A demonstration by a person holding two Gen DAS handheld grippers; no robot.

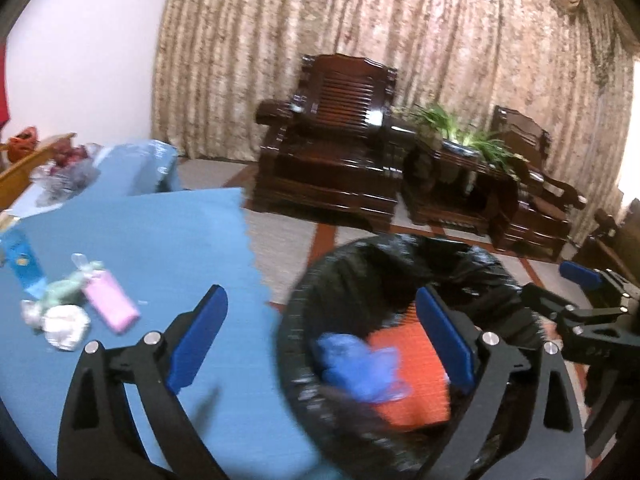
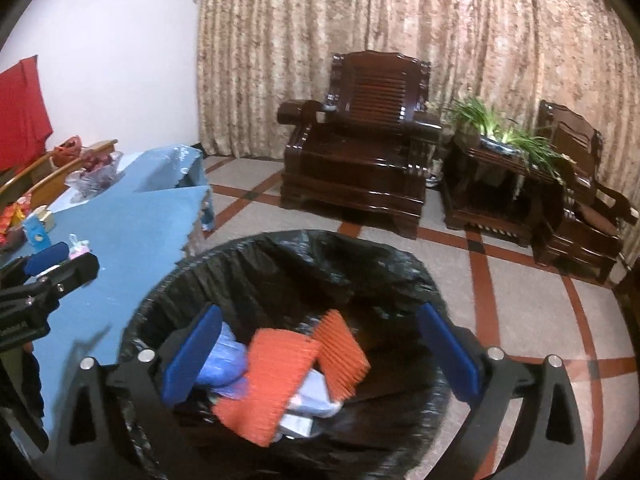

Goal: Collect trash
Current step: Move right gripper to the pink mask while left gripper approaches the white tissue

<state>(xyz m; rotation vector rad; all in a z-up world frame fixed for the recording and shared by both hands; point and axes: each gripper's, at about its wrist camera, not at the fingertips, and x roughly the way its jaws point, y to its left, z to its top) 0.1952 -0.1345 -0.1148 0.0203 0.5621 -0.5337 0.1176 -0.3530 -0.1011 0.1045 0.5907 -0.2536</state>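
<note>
Both grippers spread wide, empty over bin (image 2: 280, 280). Remaining wrappers (image 1: 80, 308) lie on blue table (image 1: 160, 232), up-left of left gripper (image 1: 320, 336); right gripper (image 2: 320, 356) farther.

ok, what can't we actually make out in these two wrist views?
- Bin bottom, both views: covered by the orange card, blue wrapper and black liner.
- Blue wrapper, left wrist view: motion-blurred, type unreadable.
- Remaining trash on the table, the pink packet and foil wad: labels too small; in the right wrist view the left tongs mostly cover them.
- Right tongs, left wrist view: cut off by the frame edge.
</note>
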